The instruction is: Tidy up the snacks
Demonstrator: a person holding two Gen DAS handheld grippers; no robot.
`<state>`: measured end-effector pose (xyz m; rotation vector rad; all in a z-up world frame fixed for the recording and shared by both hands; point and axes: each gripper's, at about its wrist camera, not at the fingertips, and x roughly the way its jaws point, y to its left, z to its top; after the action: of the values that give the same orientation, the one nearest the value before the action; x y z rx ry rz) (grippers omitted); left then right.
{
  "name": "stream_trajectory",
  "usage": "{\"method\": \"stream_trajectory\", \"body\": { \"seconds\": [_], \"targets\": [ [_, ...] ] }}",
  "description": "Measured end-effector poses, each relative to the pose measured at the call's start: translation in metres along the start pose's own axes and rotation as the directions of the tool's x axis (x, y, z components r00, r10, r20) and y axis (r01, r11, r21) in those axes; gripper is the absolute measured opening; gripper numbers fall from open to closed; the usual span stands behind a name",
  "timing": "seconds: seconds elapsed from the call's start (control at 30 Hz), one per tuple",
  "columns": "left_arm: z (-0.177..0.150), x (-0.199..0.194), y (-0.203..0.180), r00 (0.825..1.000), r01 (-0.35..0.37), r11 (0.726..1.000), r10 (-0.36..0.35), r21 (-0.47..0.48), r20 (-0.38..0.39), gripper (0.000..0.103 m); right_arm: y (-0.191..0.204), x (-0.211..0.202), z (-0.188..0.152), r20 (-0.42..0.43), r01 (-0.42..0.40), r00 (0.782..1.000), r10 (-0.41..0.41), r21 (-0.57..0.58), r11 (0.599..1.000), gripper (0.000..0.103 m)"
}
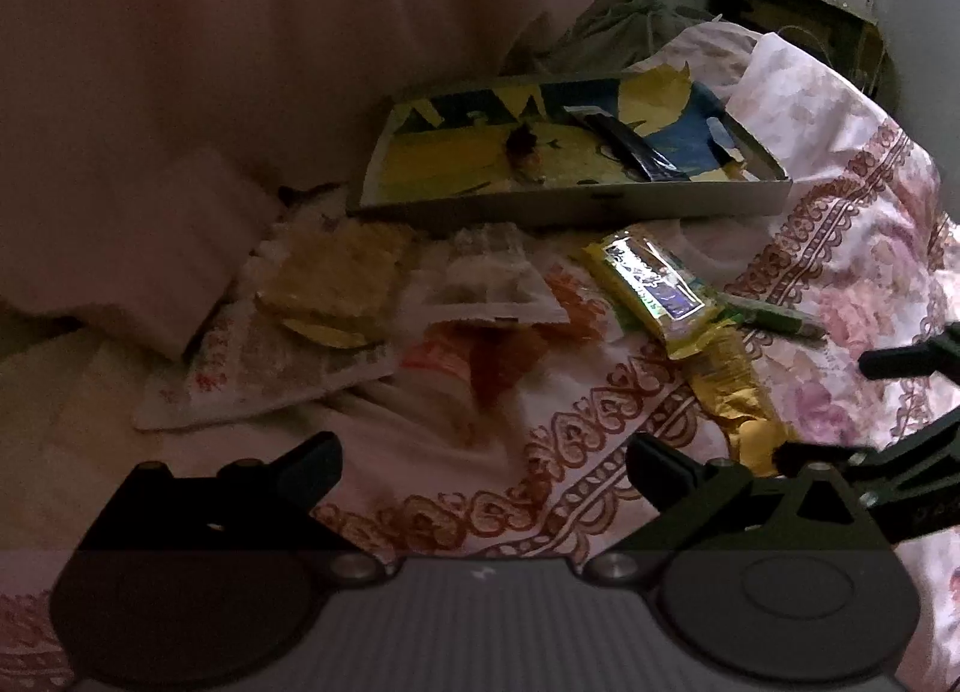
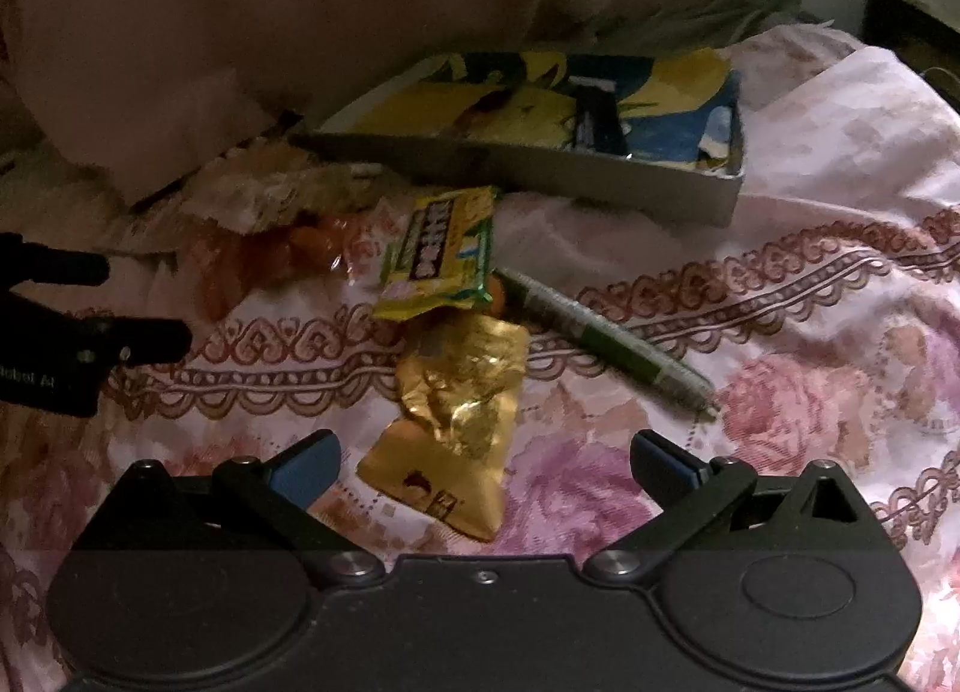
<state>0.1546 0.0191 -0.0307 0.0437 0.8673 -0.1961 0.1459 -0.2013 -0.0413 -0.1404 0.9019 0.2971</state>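
Just ahead of the right gripper, between its wide-open, empty jaws, lay the gold snack pouch, long axis running roughly away from the jaws, near end closest to the left fingertip. Beyond it: yellow-green packet, green stick pack off right, open box farther on. Left gripper also gaped empty, pouch off its right side. Right looked nearer.
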Motion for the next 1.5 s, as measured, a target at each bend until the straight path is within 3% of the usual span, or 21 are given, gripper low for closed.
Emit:
{"method": "stream_trajectory", "body": {
  "seconds": [0.27,0.5,0.77,1.07,1.27,1.5],
  "targets": [
    [0.001,0.009,-0.002,0.996,0.083,0.995,-0.085,-0.05,-0.034,0.103,0.004,0.021,0.001,-0.047,-0.029,0.998,0.029,0.014,0.999,0.102],
    [0.004,0.018,-0.013,0.98,0.191,0.976,-0.195,-0.106,-0.027,0.103,-0.003,0.039,0.0,-0.077,-0.019,0.997,0.025,0.08,0.997,0.1],
    [0.013,0.042,-0.027,0.966,0.229,0.954,-0.247,-0.196,-0.077,0.103,-0.01,0.052,0.0,-0.082,-0.028,0.996,0.037,0.116,0.993,0.094],
    [0.023,0.063,-0.041,0.968,0.198,0.949,-0.229,-0.246,-0.104,0.102,-0.028,0.052,0.008,-0.123,-0.024,0.992,0.036,0.095,0.995,0.079],
    [0.031,0.077,-0.053,0.978,0.14,0.943,-0.179,-0.303,-0.106,0.102,-0.05,0.053,0.012,-0.159,0.015,0.987,-0.006,0.06,0.998,0.079],
    [0.046,0.081,-0.073,0.987,0.104,0.949,-0.135,-0.297,-0.085,0.102,-0.051,0.046,0.013,-0.129,0.028,0.991,-0.033,-0.038,0.999,0.083]
  ]
}}
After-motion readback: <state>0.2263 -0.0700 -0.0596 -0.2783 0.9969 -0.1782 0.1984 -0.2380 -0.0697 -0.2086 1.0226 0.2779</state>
